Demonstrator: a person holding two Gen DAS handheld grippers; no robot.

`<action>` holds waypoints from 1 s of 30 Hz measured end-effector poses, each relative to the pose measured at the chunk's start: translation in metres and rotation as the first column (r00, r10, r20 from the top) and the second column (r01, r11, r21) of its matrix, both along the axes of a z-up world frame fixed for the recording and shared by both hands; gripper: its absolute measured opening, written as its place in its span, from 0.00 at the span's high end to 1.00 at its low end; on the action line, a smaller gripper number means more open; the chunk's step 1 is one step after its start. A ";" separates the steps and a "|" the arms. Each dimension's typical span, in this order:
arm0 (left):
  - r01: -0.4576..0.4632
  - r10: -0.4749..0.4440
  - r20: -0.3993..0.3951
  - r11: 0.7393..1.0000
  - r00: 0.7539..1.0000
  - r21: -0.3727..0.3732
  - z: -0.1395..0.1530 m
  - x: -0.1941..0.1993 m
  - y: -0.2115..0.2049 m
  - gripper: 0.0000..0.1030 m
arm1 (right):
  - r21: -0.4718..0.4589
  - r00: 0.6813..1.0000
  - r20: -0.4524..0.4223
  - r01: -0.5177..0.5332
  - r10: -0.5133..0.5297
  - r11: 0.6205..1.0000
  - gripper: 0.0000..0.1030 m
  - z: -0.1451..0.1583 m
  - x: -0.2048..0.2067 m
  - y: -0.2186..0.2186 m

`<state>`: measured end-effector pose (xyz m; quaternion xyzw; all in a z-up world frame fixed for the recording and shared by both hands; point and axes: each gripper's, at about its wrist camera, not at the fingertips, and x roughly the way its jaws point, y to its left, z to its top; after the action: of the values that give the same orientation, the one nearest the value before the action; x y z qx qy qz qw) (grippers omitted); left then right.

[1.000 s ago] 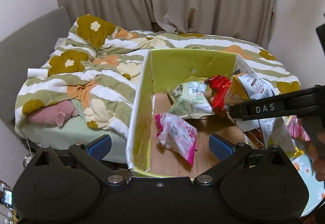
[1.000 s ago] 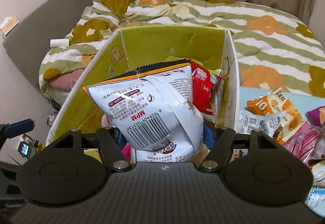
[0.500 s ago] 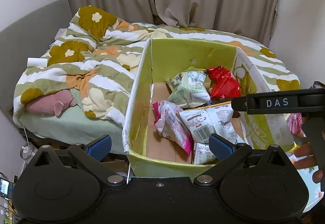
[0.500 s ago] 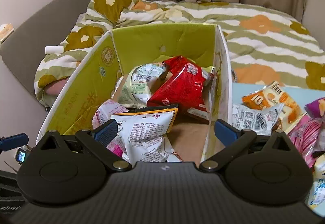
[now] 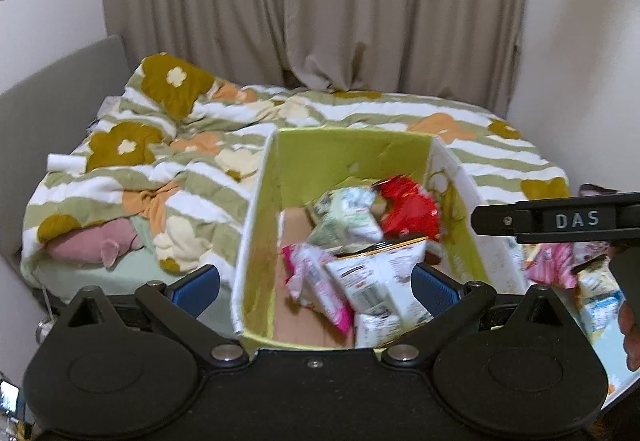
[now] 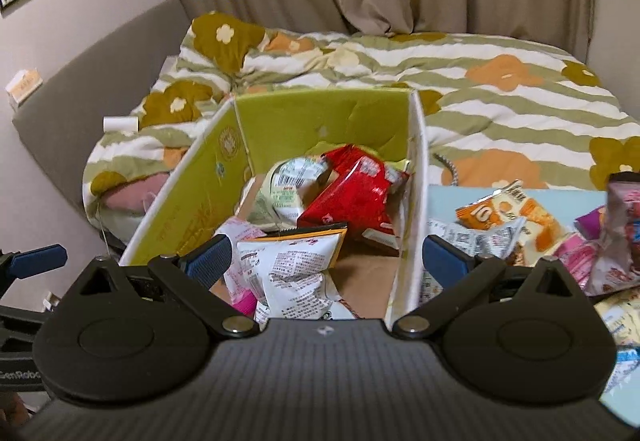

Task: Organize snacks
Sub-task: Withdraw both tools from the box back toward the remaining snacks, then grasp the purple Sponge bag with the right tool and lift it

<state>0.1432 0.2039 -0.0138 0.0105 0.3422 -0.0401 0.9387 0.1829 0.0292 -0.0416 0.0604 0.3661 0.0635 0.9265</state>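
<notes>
Right now my right gripper has its blue fingers spread wide and holds nothing, and my left gripper is spread wide and holds nothing too. Down in the green box I see a white snack bag at the front, with a red bag, a pale green bag and a pink bag around it. More snacks, like an orange bag, lie on the blue table just beside the box.
</notes>
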 end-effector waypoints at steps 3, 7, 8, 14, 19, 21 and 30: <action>0.044 -0.044 0.015 0.999 0.999 -0.002 0.003 -0.002 -0.010 0.00 | -0.018 0.999 0.027 0.039 -0.039 0.999 0.00 0.011 -0.016 -0.012; 0.098 -0.098 0.032 0.995 0.995 0.005 0.007 -0.004 -0.032 0.00 | -0.003 0.992 0.069 0.104 -0.104 0.995 0.00 0.025 -0.039 -0.038; 0.108 -0.108 0.035 0.994 0.993 0.006 0.007 -0.004 -0.037 0.00 | -0.004 0.989 0.084 0.122 -0.121 0.993 0.00 0.029 -0.045 -0.045; 0.169 -0.170 0.046 0.985 0.984 0.024 0.009 -0.006 -0.084 0.00 | -0.066 0.970 0.146 0.208 -0.197 0.976 0.00 0.041 -0.071 -0.096; 0.170 -0.171 0.040 0.985 0.984 0.038 0.001 -0.008 -0.131 0.00 | -0.074 0.963 0.145 0.238 -0.226 0.969 0.00 0.035 -0.075 -0.149; 0.169 -0.170 0.023 0.985 0.985 0.037 -0.003 -0.008 -0.151 0.00 | -0.086 0.967 0.131 0.231 -0.218 0.969 0.00 0.030 -0.073 -0.168; 0.197 -0.192 -0.053 0.971 0.980 0.136 -0.039 -0.009 -0.233 0.00 | -0.091 0.989 0.076 0.135 -0.128 0.987 0.00 0.003 -0.050 -0.229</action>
<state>0.1341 -0.0296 -0.0532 0.1095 0.3601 -0.1079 0.9202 0.1326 -0.1995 -0.0381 0.0377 0.3314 -0.0133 0.9426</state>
